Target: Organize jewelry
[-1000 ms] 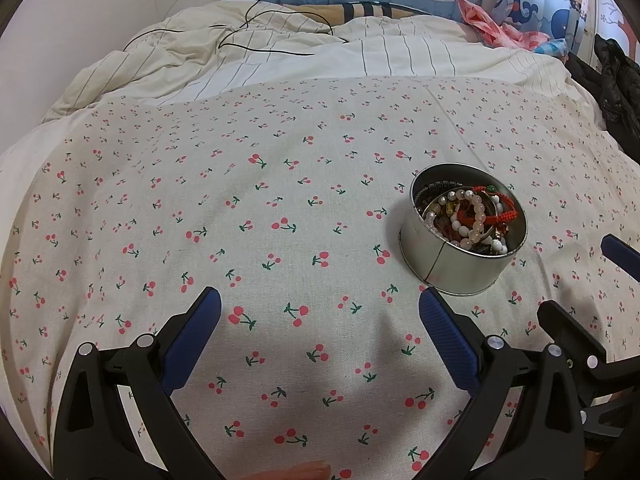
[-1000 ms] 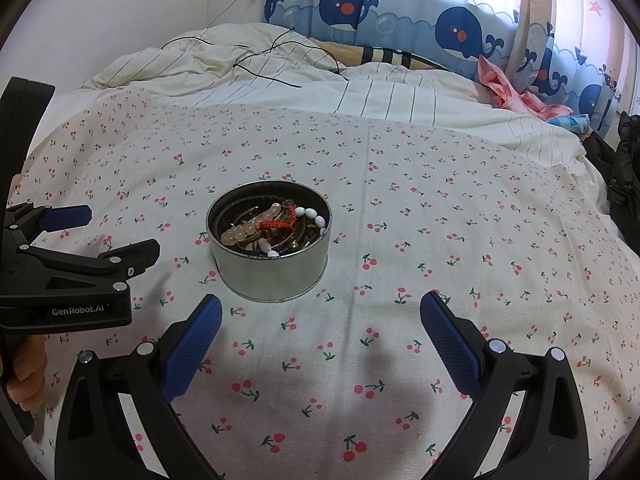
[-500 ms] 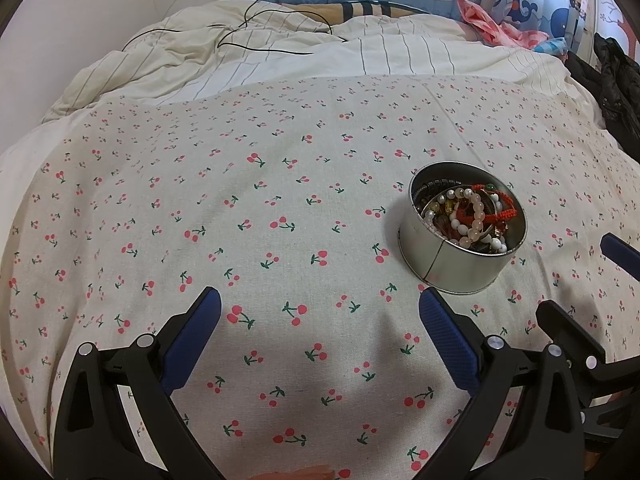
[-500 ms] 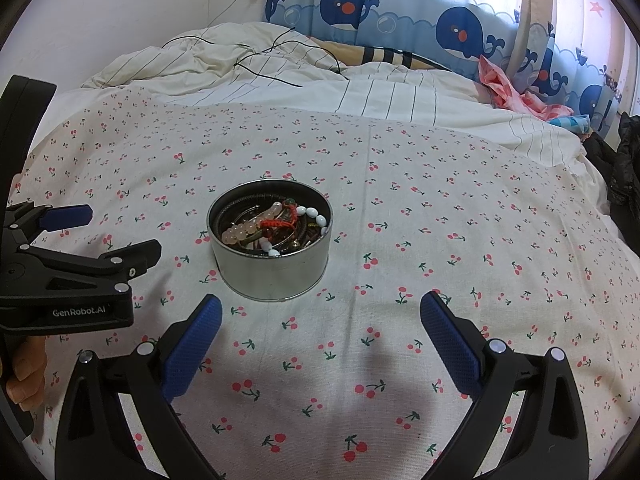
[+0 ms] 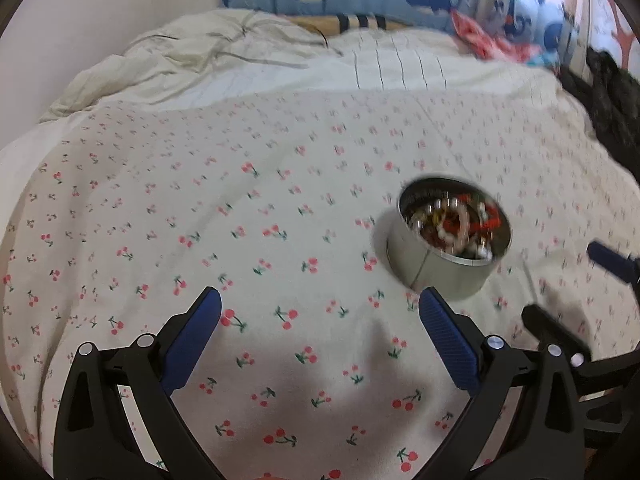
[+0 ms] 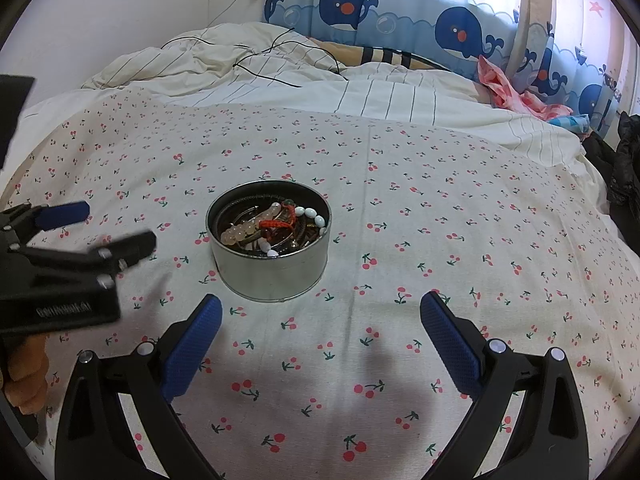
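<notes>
A round metal tin (image 6: 272, 276) stands on the cherry-print bedspread (image 6: 400, 208), holding bead bracelets (image 6: 248, 230) and a red cord piece (image 6: 276, 224). In the left wrist view the same tin (image 5: 440, 264) lies ahead and to the right, blurred. My left gripper (image 5: 320, 312) is open over bare fabric, left of the tin. My right gripper (image 6: 320, 316) is open too, just in front of the tin, nothing between its fingers. The left gripper (image 6: 104, 232) also shows at the left edge of the right wrist view, with a hand (image 6: 24, 376) below it.
A rumpled striped duvet (image 6: 280, 76) with a black cable (image 6: 272, 52) lies at the back. Whale-print curtains (image 6: 400, 12) hang behind. Pink cloth (image 6: 516, 92) and dark clothing (image 6: 624, 168) sit at the right.
The left gripper has shifted, blurring its view; the tin sits slightly further left and higher there. In the right wrist view the left gripper has moved toward the tin.
</notes>
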A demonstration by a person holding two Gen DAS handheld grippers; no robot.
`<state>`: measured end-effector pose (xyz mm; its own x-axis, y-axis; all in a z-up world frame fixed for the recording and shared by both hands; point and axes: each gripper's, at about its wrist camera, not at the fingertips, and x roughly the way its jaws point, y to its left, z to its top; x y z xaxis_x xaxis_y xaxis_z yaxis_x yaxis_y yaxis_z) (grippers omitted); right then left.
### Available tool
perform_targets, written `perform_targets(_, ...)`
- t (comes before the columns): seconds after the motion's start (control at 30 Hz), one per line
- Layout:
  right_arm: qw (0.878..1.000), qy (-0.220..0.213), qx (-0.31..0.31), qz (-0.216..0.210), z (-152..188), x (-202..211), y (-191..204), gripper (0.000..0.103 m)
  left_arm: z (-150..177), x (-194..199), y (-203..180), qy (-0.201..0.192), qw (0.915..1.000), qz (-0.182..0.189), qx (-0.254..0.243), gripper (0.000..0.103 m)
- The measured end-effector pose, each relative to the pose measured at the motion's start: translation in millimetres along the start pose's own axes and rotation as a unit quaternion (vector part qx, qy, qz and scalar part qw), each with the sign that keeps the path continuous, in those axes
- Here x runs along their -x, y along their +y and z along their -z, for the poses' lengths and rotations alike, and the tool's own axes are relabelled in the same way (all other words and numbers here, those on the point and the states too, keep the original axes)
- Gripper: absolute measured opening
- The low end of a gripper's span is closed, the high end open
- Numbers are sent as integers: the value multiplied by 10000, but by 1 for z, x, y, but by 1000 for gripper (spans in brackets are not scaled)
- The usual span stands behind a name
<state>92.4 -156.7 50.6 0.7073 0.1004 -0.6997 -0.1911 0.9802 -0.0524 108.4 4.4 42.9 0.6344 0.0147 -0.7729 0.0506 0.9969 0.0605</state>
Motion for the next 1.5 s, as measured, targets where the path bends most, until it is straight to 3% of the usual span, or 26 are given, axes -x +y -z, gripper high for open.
perform_targets(0.37, 10000, 5, 3, 0, 0, 0, 0, 95, -3, -8, 0, 263, 9996, -24, 66, 95)
perform_targets(1.5, 10000, 27, 19, 12, 0, 1, -1, 95, -4, -10, -1, 319, 9995, -54, 31, 95)
